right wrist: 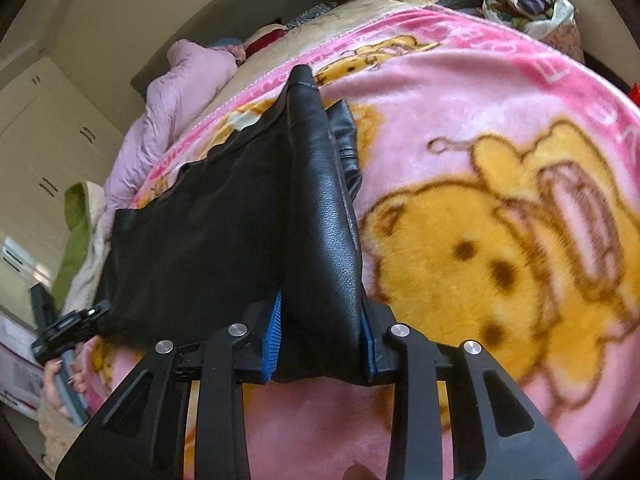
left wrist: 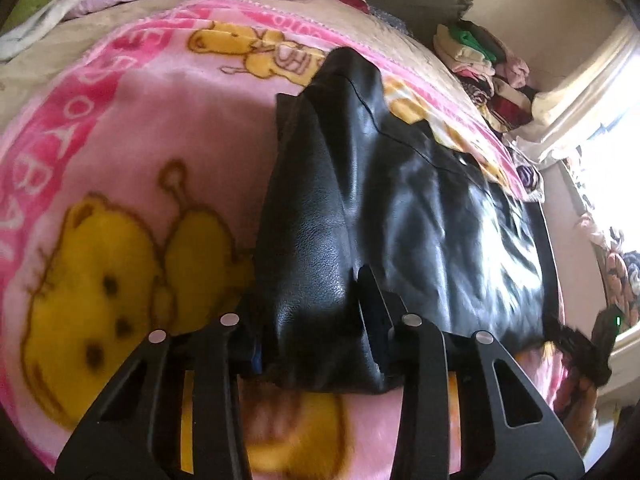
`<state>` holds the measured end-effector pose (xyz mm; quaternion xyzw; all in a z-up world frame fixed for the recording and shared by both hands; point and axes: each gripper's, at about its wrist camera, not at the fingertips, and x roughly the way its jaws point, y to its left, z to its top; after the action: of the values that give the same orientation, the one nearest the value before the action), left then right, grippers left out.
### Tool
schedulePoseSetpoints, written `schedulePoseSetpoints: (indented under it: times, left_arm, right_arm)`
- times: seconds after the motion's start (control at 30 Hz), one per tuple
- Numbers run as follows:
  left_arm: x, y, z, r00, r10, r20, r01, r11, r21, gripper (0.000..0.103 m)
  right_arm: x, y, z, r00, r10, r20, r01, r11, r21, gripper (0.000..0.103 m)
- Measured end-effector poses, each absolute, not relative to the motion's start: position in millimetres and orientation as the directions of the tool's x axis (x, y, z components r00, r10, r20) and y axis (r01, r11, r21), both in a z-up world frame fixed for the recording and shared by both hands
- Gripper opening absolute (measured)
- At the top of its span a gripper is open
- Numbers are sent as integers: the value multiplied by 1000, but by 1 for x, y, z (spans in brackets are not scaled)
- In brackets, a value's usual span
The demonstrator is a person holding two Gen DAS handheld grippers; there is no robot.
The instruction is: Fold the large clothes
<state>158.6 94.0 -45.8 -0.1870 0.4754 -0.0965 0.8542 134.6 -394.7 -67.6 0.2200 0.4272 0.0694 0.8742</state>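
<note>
Black leather garment [left wrist: 400, 184] lay spread on the pink bear-print blanket [left wrist: 132, 128] that covered the bed. From my remote station I read both wrist views as follows.

Left hand-held gripper [left wrist: 320, 336]: its jaws stood narrow and clamped on a raised fold of the garment. The leather bulged up between the two fingers and hung over their near side. The rest of the garment ran away to the right of this view, flat on the blanket, with glare on its surface.

Right hand-held gripper [right wrist: 320, 336]: its jaws also stood narrow, with the blue pads [right wrist: 273, 336] pressed against both sides of a ridge of leather. That ridge ran forward from the fingers to a point near the far edge of the blanket. To its left the garment sloped down in a dark, flat panel.

In the right wrist view I saw the left hand-held gripper at the lower left, at the garment's other corner, with a hand [right wrist: 64, 388] on its grip.

Background items: a pale pink quilt [right wrist: 188, 92] bunched at the far side of the bed, a heap of folded clothes [left wrist: 484, 68] beyond the blanket, and cream cupboard doors [right wrist: 52, 148] along the wall.
</note>
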Motion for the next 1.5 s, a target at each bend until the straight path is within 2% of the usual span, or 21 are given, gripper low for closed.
schedulePoseSetpoints:
  times: [0.17,0.23,0.33,0.43,0.53,0.63,0.7,0.8,0.87,0.97,1.1,1.23,1.5]
  left_arm:
    - [161,100,-61,530,-330,-781,-32,913,-407,41]
    - [161,101,-59,533,-326,-781,-35,914,-405,44]
    - [159,101,-50,546,-307,-780,-27,924,-383,45]
    - [152,103,-36,581,-249,-775,-31,945,-327,45]
    - [145,105,-18,626,-194,-755,-40,959,-279,47]
    - [143,95,-3,648,-184,-739,-8,969,-249,47]
    - [147,81,3,643,-200,-739,35,972,-232,47]
    - [154,50,5,623,-237,-745,108,970,-219,46]
    - [162,29,1,594,-280,-754,163,960,-228,40]
    - [177,7,-9,566,-279,-776,194,960,-204,40]
    - [205,-1,-31,532,-219,-818,171,974,-149,40]
    - [225,10,-50,496,-203,-844,142,978,-152,39]
    - [225,3,-57,520,-179,-835,157,981,-112,41]
  right_arm:
    - [138,-391,-71,613,273,-742,76,914,399,36]
    - [135,-389,-67,616,236,-751,88,927,364,43]
    - [127,-383,-54,645,145,-750,112,953,282,54]
    - [119,-374,-40,695,86,-714,104,970,218,56]
    - [115,-356,-25,736,93,-671,48,981,188,56]
    - [115,-324,-15,740,180,-648,-73,979,189,55]
    - [120,-300,-13,714,265,-648,-165,963,212,44]
    - [124,-262,-14,672,328,-663,-270,943,193,38]
    - [126,-241,-17,652,346,-675,-310,934,179,36]
    - [130,-218,-23,626,359,-692,-345,924,167,35]
    - [133,-201,-37,583,363,-727,-352,919,177,34]
    - [136,-190,-65,533,305,-789,-336,932,133,32]
    - [138,-192,-78,534,307,-788,-311,938,154,32]
